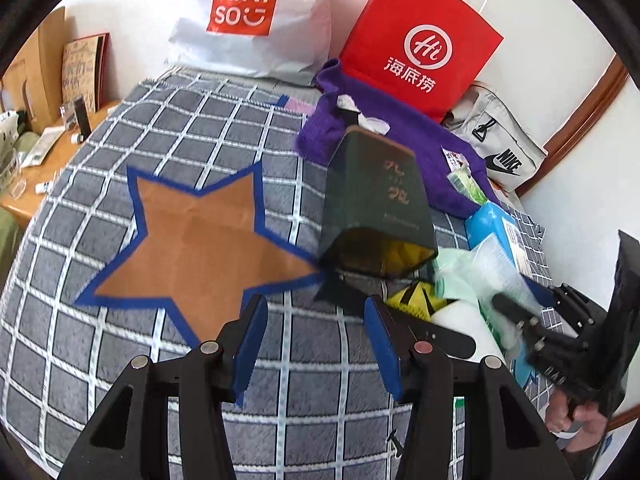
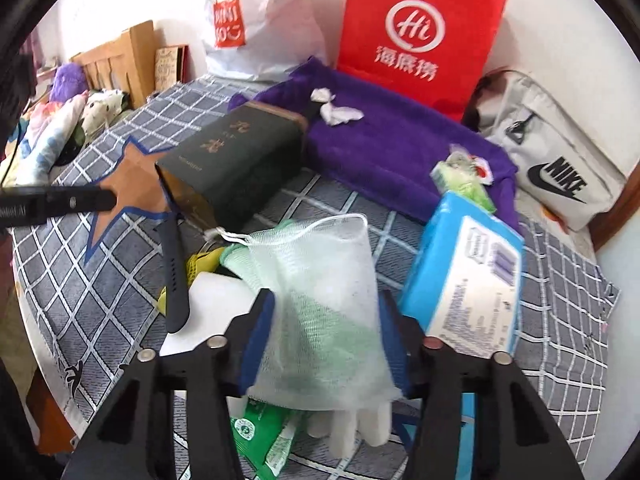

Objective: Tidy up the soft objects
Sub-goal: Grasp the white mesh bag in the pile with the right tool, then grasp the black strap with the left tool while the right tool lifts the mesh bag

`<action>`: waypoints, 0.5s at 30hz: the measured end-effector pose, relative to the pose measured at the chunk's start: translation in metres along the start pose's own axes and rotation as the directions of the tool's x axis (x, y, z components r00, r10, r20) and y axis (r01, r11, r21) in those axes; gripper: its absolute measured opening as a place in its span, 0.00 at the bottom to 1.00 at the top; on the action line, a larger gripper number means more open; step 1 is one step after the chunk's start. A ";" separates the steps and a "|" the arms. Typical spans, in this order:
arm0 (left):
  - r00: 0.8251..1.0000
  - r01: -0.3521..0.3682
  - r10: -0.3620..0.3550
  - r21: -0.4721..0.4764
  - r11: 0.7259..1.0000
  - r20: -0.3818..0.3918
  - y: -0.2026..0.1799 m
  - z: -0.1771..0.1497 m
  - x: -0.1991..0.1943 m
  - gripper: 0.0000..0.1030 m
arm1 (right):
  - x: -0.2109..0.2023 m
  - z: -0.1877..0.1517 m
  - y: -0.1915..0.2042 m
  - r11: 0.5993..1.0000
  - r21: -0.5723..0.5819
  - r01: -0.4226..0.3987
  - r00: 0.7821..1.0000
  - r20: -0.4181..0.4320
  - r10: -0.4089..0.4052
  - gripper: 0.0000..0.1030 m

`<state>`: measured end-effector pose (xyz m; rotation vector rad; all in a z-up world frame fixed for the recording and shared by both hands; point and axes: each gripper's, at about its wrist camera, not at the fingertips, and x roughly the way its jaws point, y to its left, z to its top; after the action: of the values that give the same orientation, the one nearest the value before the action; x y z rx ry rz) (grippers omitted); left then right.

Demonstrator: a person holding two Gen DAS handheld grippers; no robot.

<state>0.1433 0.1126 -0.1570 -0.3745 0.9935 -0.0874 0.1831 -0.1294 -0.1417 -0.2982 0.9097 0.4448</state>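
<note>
Left tongs (image 1: 316, 330): angled downward, blue pads parted, nothing between them. Right tongs (image 2: 326, 334): angled downward, pads closed against both sides of a white mesh pouch (image 2: 320, 300). A hand (image 1: 576, 416) grips the right tongs' handle.

Your right gripper (image 2: 326, 340) covers the lower part of the white mesh pouch (image 2: 320, 280), so you cannot tell whether its pads press the net. The green packet (image 2: 264, 436) beneath is cut off by the gripper body and its print is unreadable. From your left wrist view, the right gripper (image 1: 520, 312) is blurred. The blue tissue pack (image 2: 464, 272) hides part of the purple towel (image 2: 392, 148). Small items on the far-left wooden table (image 1: 48, 168) are too small to identify.
</note>
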 end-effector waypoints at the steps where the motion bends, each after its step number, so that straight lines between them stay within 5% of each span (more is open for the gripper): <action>1: 1.000 0.004 -0.004 -0.001 1.000 -0.004 0.000 -0.002 0.000 0.47 | -0.002 0.000 -0.001 1.000 0.008 -0.009 1.000 0.006 0.009 0.35; 5: 1.000 0.005 -0.005 -0.003 1.000 -0.021 -0.003 -0.009 0.002 0.47 | -0.004 -0.006 -0.007 0.998 0.043 -0.050 0.999 0.007 0.050 0.09; 15: 0.997 -0.018 0.018 -0.001 1.000 -0.069 -0.012 -0.022 0.011 0.47 | -0.044 -0.021 -0.023 0.985 0.125 -0.121 0.985 0.134 0.105 0.05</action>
<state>0.1319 0.0924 -0.1725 -0.3659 1.0650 -0.0832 0.1567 -0.1691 -0.1173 -0.0953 0.8297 0.5000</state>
